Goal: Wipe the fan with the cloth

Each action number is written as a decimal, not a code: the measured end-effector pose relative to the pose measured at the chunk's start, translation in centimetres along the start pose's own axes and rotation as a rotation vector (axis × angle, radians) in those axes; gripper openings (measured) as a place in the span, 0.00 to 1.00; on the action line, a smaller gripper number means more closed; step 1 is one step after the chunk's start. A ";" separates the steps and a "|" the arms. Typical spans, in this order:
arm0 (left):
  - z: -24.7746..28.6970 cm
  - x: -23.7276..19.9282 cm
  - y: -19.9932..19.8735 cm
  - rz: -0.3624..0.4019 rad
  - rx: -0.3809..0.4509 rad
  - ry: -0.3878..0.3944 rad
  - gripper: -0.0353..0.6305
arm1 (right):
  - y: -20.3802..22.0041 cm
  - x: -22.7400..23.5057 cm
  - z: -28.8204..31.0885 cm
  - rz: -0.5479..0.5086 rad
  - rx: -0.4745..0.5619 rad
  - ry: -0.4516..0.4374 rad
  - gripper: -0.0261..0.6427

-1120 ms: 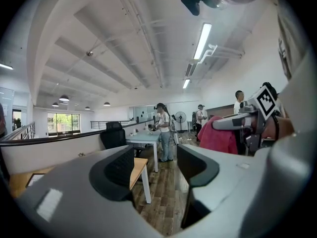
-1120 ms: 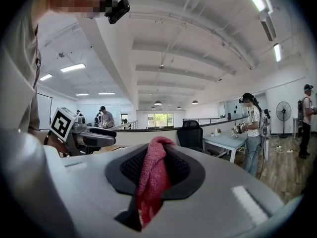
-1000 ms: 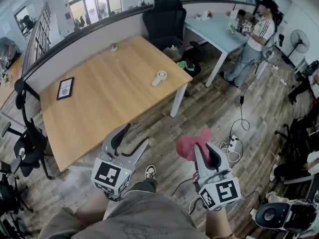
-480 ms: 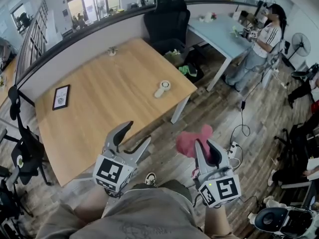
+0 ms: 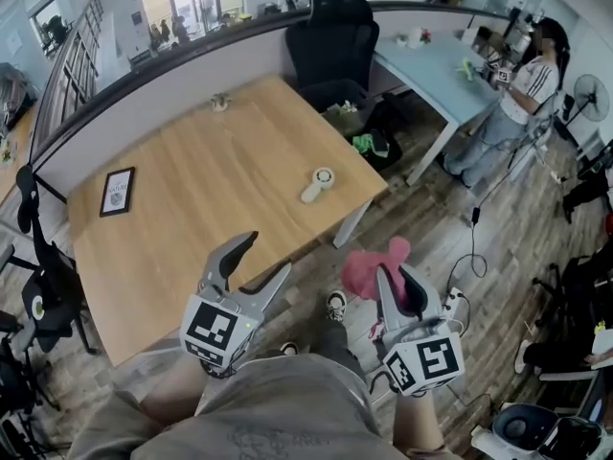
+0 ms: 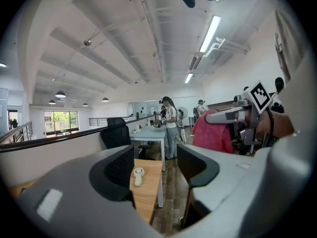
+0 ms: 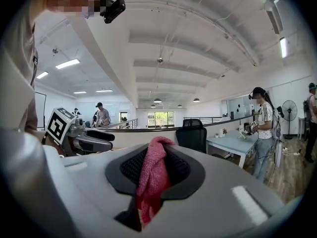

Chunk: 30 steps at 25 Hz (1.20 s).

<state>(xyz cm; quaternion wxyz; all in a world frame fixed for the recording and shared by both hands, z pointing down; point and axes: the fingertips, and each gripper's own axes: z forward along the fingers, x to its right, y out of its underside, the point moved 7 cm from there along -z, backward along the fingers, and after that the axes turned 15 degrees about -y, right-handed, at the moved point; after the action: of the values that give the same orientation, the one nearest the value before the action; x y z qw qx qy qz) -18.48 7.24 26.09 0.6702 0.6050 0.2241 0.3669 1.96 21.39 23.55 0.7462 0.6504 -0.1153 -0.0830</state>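
We are holding the right gripper (image 5: 395,278) clamped on the pink cloth (image 5: 367,268), a soft knitted weave bunching between ribbed black pads (image 7: 129,167), and carrying the left gripper (image 5: 268,254) with jaws wide apart and empty, both off the near edge of the wooden table (image 5: 182,209). We are judging this the approach, wiping not yet begun: the fan (image 5: 318,183), a white smooth-plastic handheld piece with round head and short handle, is lying flat near the table's right corner. The next move is calling for carrying the cloth across the table onto it.
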 end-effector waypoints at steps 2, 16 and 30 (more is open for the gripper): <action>1.8 0.2 -0.1 0.006 -0.001 -0.008 0.46 | 0.1 2.0 0.9 0.002 0.001 -0.012 0.14; 16.3 0.9 -2.1 -0.005 -0.096 -0.164 0.46 | -1.0 18.6 10.3 0.016 -0.057 -0.219 0.14; 23.7 1.2 -2.6 -0.043 -0.131 -0.335 0.46 | -1.6 28.5 17.1 -0.025 -0.082 -0.383 0.14</action>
<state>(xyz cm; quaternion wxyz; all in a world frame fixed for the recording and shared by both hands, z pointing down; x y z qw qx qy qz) 0.49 -7.16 27.66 0.7439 0.6076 0.0977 0.2604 24.58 -2.89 25.95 0.7353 0.5932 -0.2437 -0.2192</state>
